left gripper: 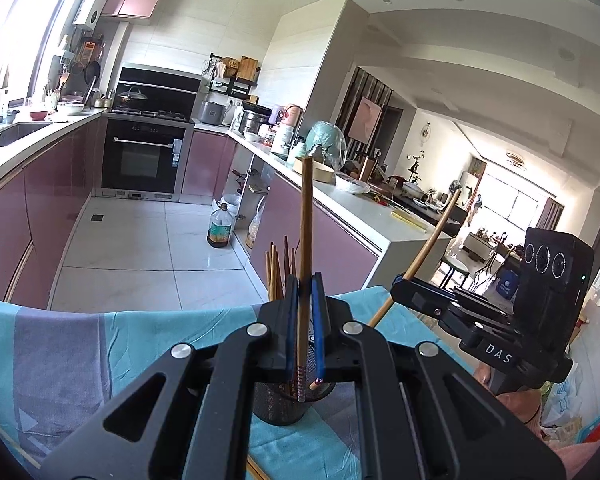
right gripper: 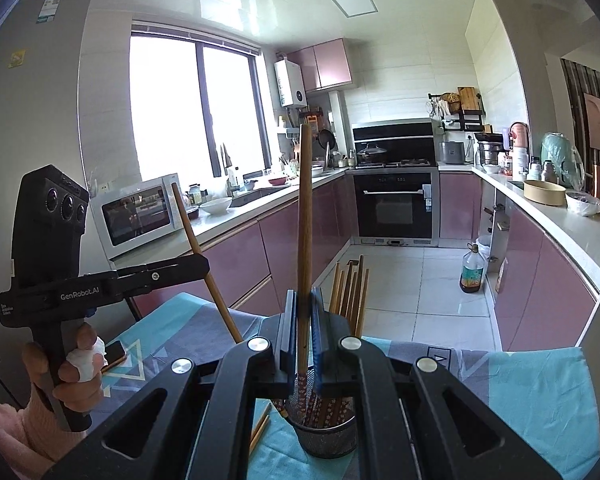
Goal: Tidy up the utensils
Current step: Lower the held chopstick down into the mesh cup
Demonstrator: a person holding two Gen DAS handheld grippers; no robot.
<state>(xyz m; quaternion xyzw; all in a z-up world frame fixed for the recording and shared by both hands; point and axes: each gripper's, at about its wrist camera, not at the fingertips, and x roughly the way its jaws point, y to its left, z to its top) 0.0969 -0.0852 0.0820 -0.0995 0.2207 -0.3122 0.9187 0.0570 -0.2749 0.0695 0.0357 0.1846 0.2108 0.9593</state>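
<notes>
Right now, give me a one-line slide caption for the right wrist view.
Right gripper shut on an upright chopstick above the mesh holder; left gripper holds another.

Bright daylight floods both fisheye views from the kitchen window (right gripper: 192,108), which is blown out white. Straight lines bow near the dark, vignetted corners. Floor tiles (left gripper: 148,240) show soft glare; focus is sharp.

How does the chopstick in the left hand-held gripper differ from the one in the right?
The left chopstick stands nearly upright in its own camera, while the right chopstick leans steeply in that same view. The left chopstick's patterned end reaches into the mesh holder; the right chopstick's lower end hangs over the cloth beside it. Both are brown wood, each clamped by shut jaws.
</notes>
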